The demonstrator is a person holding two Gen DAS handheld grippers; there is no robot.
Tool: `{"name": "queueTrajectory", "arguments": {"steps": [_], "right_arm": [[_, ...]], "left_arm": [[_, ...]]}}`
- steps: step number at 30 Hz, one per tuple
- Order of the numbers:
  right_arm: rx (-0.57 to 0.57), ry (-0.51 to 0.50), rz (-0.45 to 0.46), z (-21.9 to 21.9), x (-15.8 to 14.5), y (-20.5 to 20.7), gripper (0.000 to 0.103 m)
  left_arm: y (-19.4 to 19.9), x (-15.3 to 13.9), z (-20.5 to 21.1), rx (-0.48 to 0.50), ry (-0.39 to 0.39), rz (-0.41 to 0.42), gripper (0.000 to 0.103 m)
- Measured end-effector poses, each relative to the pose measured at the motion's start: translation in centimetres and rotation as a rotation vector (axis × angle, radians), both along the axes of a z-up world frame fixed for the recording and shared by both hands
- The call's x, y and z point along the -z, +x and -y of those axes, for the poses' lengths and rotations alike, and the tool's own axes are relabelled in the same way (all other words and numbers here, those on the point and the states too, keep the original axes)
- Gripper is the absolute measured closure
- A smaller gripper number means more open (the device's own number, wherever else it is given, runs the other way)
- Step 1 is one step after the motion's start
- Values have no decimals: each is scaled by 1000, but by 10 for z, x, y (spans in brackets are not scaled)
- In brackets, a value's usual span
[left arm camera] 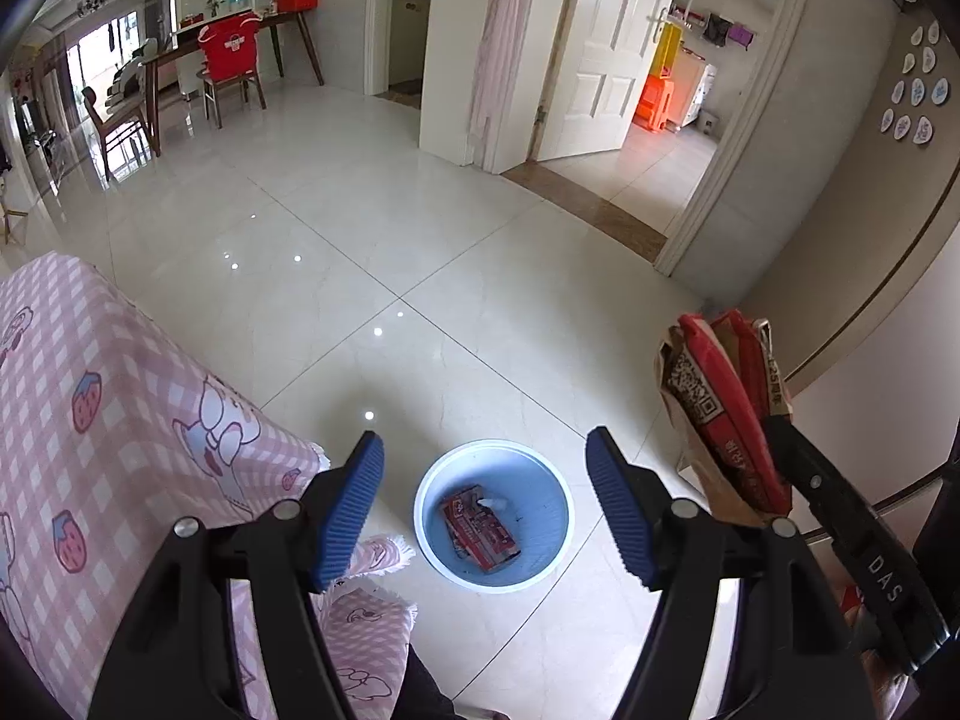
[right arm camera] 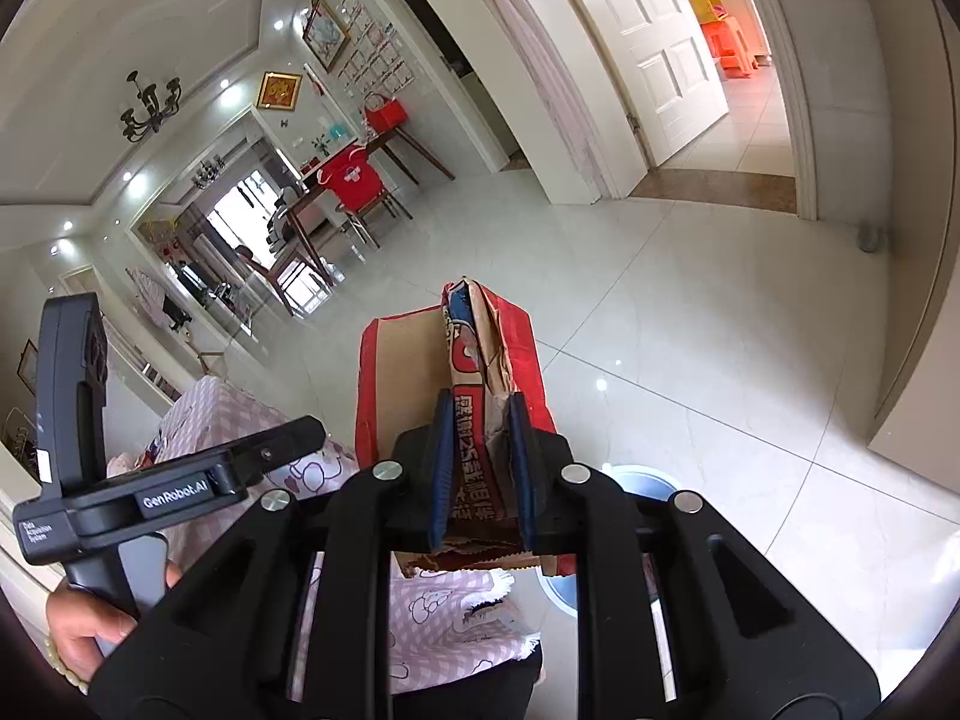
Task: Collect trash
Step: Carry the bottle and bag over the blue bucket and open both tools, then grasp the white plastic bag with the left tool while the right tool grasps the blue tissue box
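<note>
Our left gripper (left arm camera: 485,483), fingers spread, hangs over the bin (left arm camera: 493,515) at lower centre; the right gripper (right arm camera: 480,468) pinches a wrapper (right arm camera: 474,360); open floor (left arm camera: 360,228) beyond.

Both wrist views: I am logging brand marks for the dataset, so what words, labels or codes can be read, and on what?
"DAS": on the black arm of the right gripper.
"GenRobot.AI": on the black body of the left gripper.
"Data Acquisition System": small white print on that same body.
Red paper bag between the right fingers: large Chinese characters and a QR code, not clearly readable.
Red packet in the blue bin: print too small.
</note>
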State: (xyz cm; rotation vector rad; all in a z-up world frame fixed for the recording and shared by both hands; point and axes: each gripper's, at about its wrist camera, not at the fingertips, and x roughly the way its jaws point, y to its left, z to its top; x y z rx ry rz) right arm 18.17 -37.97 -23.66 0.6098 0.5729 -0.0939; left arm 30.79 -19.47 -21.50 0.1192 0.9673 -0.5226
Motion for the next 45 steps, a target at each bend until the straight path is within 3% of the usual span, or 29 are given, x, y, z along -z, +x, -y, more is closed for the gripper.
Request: {"name": "queueTrajectory", "arguments": {"steps": [10, 12, 13, 20, 27, 35, 39, 45], "right_arm": [[-24, 6, 0, -5, -1, 20, 81], [-17, -1, -3, -1, 3, 28, 64], [-2, -1, -7, 0, 5, 31, 42], [-14, -12, -9, -6, 0, 36, 40], [-98, -23, 7, -36, -21, 34, 40], [-276, -36, 39, -108, -44, 43, 38], [-371, -56, 54, -153, -55, 51, 38], [-494, -90, 59, -221, -67, 72, 38]], "left_arm": [[10, -10, -17, -61, -4, 30, 34], [12, -12, -21, -77, -2, 40, 32], [12, -13, -23, -79, -2, 43, 32], [12, -22, -35, -88, -1, 65, 32], [-1, -39, -64, -111, -5, 109, 28], [-18, -67, -161, -255, 41, 210, 27], [-22, -77, -234, -393, 75, 247, 25], [-17, -80, -337, -593, 47, 240, 25]]}}
